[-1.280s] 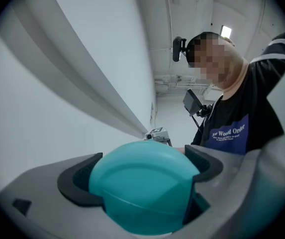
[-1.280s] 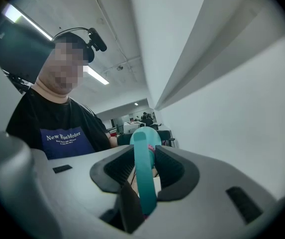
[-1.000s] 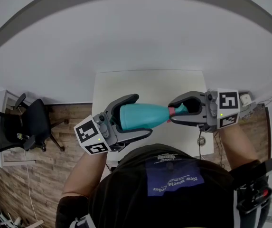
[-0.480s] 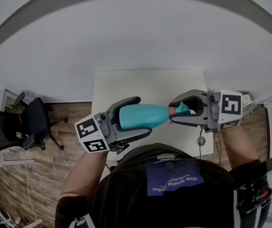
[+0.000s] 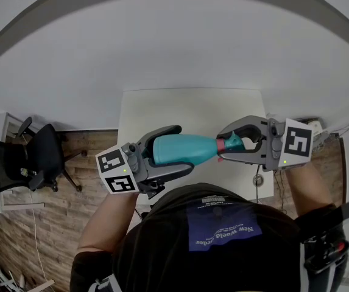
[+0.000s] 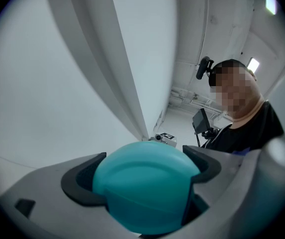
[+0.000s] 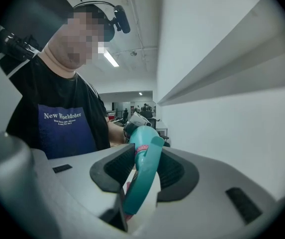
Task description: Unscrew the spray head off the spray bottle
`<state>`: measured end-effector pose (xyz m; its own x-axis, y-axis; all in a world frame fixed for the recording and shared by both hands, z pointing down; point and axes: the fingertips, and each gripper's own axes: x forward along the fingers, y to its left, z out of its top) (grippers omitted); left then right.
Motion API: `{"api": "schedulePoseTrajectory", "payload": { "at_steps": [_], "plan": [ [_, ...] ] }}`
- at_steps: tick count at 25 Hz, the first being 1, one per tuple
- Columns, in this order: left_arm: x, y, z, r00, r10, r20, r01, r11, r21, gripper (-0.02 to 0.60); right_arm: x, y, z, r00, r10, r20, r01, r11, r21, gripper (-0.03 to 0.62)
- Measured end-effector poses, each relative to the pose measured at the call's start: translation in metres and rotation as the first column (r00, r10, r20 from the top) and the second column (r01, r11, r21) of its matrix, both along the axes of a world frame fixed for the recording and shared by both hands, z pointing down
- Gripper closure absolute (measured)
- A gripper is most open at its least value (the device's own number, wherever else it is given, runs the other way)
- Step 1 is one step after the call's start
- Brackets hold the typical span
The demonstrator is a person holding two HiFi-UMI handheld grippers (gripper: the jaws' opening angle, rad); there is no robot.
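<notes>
Head view: looking steeply down onto a white bench (image 5: 186, 111). Holding a teal spray bottle (image 5: 183, 149) level in the air above the near half of the bench, base toward the bench's left side, neck toward its right.

Gripping the bottle's wide body with the left gripper (image 5: 181, 148), jaws spread round it and closed on both flanks, marker cube hanging out past the bench's left edge. Clamping the spray head (image 5: 234, 140) with the right gripper (image 5: 223, 143), above the right part of the bench. Showing a pink collar (image 5: 221, 143) just where head meets neck, at the tips of those jaws.

Left gripper view: filled low in the middle by the bottle's rounded base (image 6: 144, 190), wedged between the dark pads (image 6: 90, 176) and touching both.

Right gripper view: looking along the teal spray head, seated edge-on between the ribbed pads (image 7: 117, 166). Jaws drawn partly together and bearing on it from both sides, with a sliver of pink showing at the far end.

Off the bench's left side, on a wooden floor (image 5: 83, 154): a black office chair (image 5: 22, 160), well apart from the bench.
</notes>
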<state>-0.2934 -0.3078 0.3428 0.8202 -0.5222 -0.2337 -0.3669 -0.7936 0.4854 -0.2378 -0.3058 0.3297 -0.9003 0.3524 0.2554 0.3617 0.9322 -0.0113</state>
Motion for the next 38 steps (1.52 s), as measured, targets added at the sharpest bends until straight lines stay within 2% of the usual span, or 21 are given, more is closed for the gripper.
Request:
{"api": "schedulePoseTrajectory", "payload": {
  "at_steps": [11,18,33,35,36,38],
  "plan": [
    [-0.001,-0.001,-0.003,0.998,0.041,-0.049,-0.043,0.998,-0.038,0.089,-0.001,0.003,-0.008,0.999,-0.025,0.027,0.024,0.998,0.051,0.471],
    [0.0,-0.002,0.001,0.995,0.057,-0.083,-0.063,0.996,-0.068,0.09,0.0,0.004,-0.007,0.999,-0.037,0.024,0.036,0.998,0.049,0.47],
    [0.004,-0.001,0.005,0.993,0.086,-0.081,-0.093,0.991,-0.092,0.091,0.002,0.006,-0.005,0.998,-0.056,0.019,0.054,0.993,0.101,0.47],
    [0.003,-0.003,0.007,0.988,0.097,-0.124,-0.113,0.985,-0.13,0.091,0.0,0.007,-0.007,0.998,-0.061,0.03,0.056,0.988,0.145,0.47],
    [0.001,-0.006,0.009,0.979,0.107,-0.173,-0.136,0.976,-0.17,0.091,-0.001,0.007,-0.008,0.998,-0.062,0.024,0.056,0.979,0.197,0.47],
    [-0.003,-0.009,0.014,0.951,0.12,-0.286,-0.194,0.949,-0.249,0.091,-0.003,0.008,-0.002,0.997,-0.072,-0.028,0.077,0.935,0.345,0.471]
  ]
}}
